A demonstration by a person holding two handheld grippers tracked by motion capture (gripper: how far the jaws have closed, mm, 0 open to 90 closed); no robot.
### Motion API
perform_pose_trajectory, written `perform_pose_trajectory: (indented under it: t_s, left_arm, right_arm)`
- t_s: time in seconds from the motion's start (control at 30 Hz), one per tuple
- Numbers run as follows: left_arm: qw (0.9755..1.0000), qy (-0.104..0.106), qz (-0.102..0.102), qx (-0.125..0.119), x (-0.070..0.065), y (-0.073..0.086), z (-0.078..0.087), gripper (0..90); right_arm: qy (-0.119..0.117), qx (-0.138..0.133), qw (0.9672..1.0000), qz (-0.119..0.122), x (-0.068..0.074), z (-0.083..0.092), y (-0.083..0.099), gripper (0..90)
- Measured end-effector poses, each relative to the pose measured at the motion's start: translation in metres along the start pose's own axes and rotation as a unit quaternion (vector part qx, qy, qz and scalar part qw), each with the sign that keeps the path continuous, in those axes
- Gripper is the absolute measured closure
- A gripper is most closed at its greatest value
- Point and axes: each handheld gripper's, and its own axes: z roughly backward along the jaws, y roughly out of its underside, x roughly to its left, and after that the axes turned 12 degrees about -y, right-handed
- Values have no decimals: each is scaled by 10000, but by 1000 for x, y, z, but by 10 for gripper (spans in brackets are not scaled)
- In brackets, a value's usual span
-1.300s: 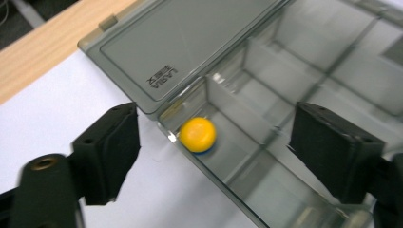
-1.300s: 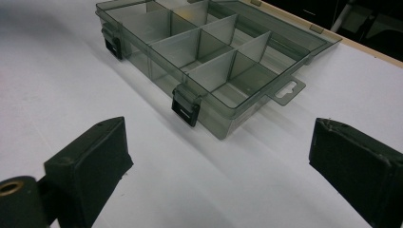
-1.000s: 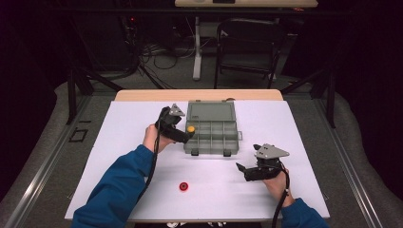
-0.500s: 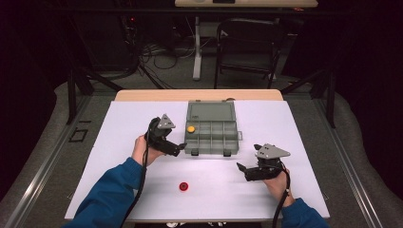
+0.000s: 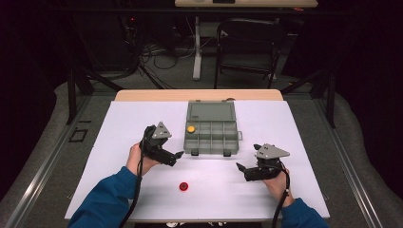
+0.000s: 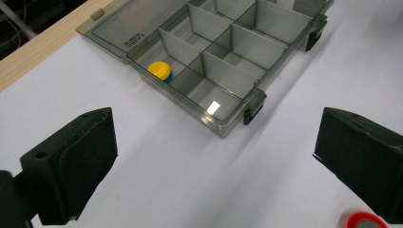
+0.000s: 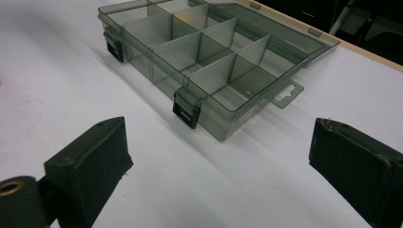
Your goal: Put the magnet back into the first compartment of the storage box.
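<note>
A grey see-through compartment box (image 5: 210, 151) lies open at the table's middle back, its lid folded away. A yellow cap (image 5: 191, 128) rests in its left compartment; in the left gripper view the yellow cap (image 6: 159, 70) sits on something blue inside the box (image 6: 180, 99). A red cap (image 5: 184, 186) lies on the white sheet near the front. My left gripper (image 5: 176, 155) hovers left of the box's front corner; its jaws have just been opening and stand wide with nothing between them (image 6: 214, 161). My right gripper (image 5: 240, 169) is open and empty, facing the box (image 7: 147, 66).
The white sheet (image 5: 119, 142) covers the table, with a wooden edge (image 5: 199, 95) at the back. The red cap (image 6: 363, 222) lies by the left gripper's right pad. Black latches (image 7: 185, 111) stick out from the box's front. A chair and cables stand beyond the table.
My left gripper has drawn back from the box toward the near left, leaving the yellow cap in the compartment, and its jaws have widened. The right gripper has kept still.
</note>
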Motion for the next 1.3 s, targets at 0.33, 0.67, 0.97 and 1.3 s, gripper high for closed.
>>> perform_pose_trajectory:
  t_s: [0.33,0.67,0.97,1.3]
  left_arm:
    - [9999,81,-62,-4,-13,9,6,1]
    - [9998,178,-107,56,-24,19,10,1]
    - [9995,270,-135,74,-35,28,11,1]
    - [9990,390,-175,101,-44,35,13,2]
  right_arm:
    - [3,7,10000,17,1,0,0,52]
    - [0,12,10000,12,0,1,0,53]
    - [-3,25,10000,22,1,0,-1,53]
    - [-10,32,10000,25,1,-1,-1,54]
